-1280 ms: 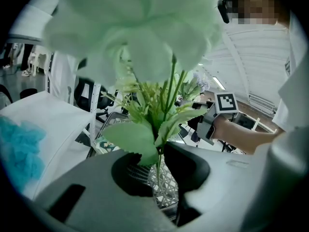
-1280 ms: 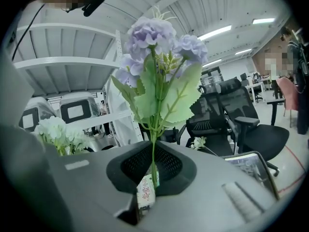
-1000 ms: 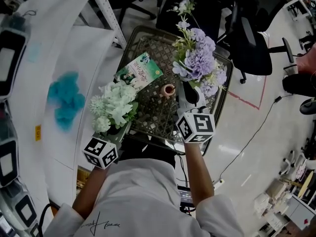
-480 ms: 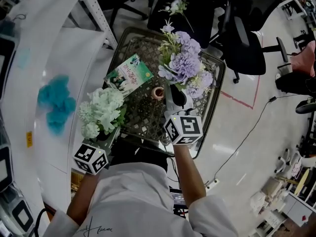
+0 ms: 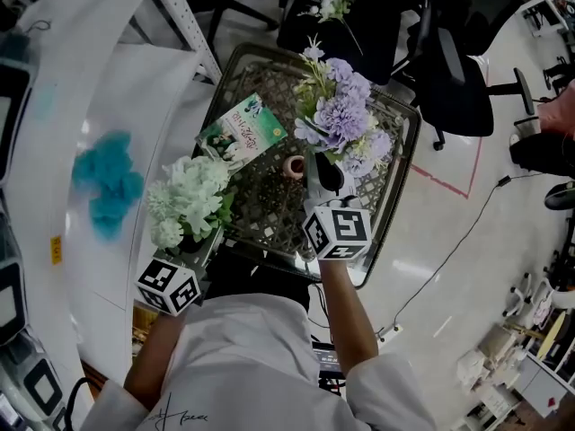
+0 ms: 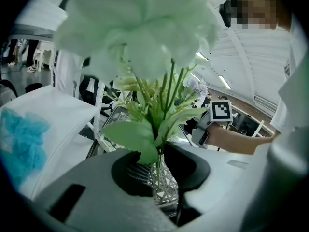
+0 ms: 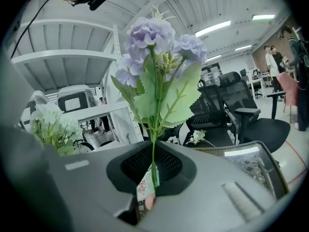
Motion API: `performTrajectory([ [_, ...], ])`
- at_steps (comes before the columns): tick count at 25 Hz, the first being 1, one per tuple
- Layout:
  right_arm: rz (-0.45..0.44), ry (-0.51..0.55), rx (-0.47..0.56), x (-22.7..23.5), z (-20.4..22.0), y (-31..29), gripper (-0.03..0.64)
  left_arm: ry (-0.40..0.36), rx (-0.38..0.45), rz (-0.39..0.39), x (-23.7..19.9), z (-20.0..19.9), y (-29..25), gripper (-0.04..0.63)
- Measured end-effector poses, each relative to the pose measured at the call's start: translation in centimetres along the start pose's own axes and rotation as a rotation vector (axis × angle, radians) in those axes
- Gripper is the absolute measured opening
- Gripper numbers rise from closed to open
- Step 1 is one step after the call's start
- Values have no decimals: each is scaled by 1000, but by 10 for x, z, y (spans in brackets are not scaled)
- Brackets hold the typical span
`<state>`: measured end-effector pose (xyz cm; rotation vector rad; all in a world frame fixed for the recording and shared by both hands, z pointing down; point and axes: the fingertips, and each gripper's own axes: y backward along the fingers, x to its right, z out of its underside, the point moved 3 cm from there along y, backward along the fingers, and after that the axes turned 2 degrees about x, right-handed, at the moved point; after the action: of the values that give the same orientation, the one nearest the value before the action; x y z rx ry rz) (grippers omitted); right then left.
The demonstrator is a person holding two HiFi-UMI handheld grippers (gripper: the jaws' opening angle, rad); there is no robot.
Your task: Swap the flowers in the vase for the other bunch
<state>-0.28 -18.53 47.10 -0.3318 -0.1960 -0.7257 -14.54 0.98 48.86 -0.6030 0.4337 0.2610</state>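
Left gripper (image 6: pixel 157 174) at the desk's (image 5: pixel 269 206) near-left edge, forearm reaching forward, tilted slightly down. Its jaws are pinched on the stems of the pale green bunch (image 5: pixel 187 197), held upright. Pink vase (image 5: pixel 294 165) stands mid-desk. Just right of it, the right gripper (image 7: pixel 152 178), arm extended, jaws clamped on the purple bunch's (image 5: pixel 346 119) stem, blooms up.

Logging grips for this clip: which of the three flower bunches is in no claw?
The small white sprig lying on the black chair. The purple bunch is gripped by the right claw, the pale green bunch by the left claw.
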Motion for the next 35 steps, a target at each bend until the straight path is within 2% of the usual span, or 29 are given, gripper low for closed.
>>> performTrajectory([
  [35,-11,10,-91,8,42,-7,21,39,0,-14,-1,8,5,71],
])
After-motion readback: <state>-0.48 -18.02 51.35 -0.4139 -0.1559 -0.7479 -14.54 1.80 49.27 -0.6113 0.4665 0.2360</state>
